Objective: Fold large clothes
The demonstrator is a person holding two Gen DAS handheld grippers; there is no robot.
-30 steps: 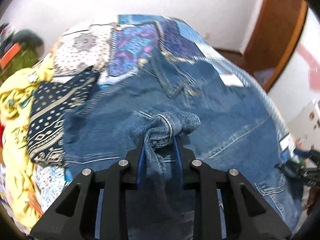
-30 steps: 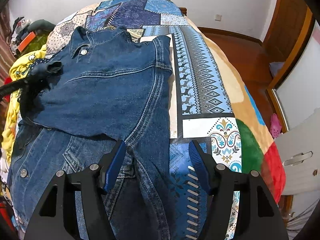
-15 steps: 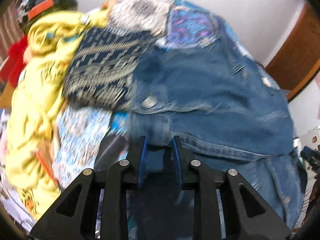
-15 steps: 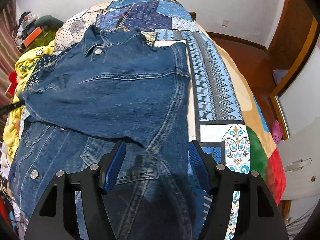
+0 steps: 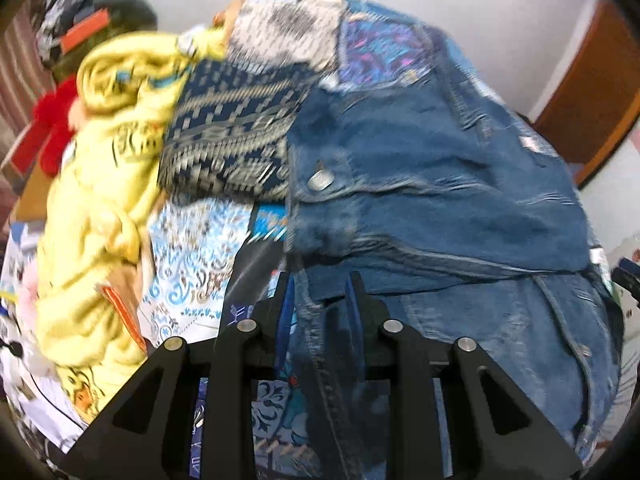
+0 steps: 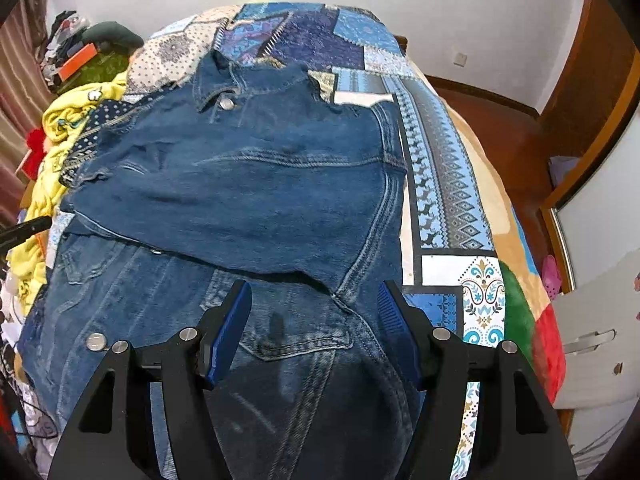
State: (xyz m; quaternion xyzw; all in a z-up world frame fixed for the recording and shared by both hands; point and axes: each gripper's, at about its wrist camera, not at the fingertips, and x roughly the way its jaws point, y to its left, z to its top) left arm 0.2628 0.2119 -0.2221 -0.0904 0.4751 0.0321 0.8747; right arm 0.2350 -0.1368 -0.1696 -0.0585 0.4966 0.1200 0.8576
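Note:
A blue denim jacket (image 6: 248, 184) lies spread on the bed, collar at the far end. One sleeve (image 6: 192, 208) is folded across its chest, and the cuff (image 5: 316, 228) rests near the jacket's left edge. My left gripper (image 5: 320, 284) hovers just short of that cuff. Its jaws are opening and no pad presses on cloth; the jacket's front edge (image 5: 320, 360) shows beneath the gap. My right gripper (image 6: 316, 292) stands open over the jacket's lower half with nothing gripped. One left fingertip (image 6: 28, 226) pokes in at the left of the right wrist view.
A patchwork bedspread (image 6: 444, 168) covers the bed. A crumpled yellow garment (image 5: 100, 184) and a navy patterned cloth (image 5: 232, 140) lie left of the jacket. More clothes are piled at the back left (image 6: 80, 52). A wooden door frame (image 6: 592, 88) and a white cabinet (image 6: 600, 340) stand at the right.
My left gripper carried the sleeve cuff leftward across the jacket, laid it down and let go. The sleeve now lies flat over the chest. The right gripper stayed open and rose slightly.

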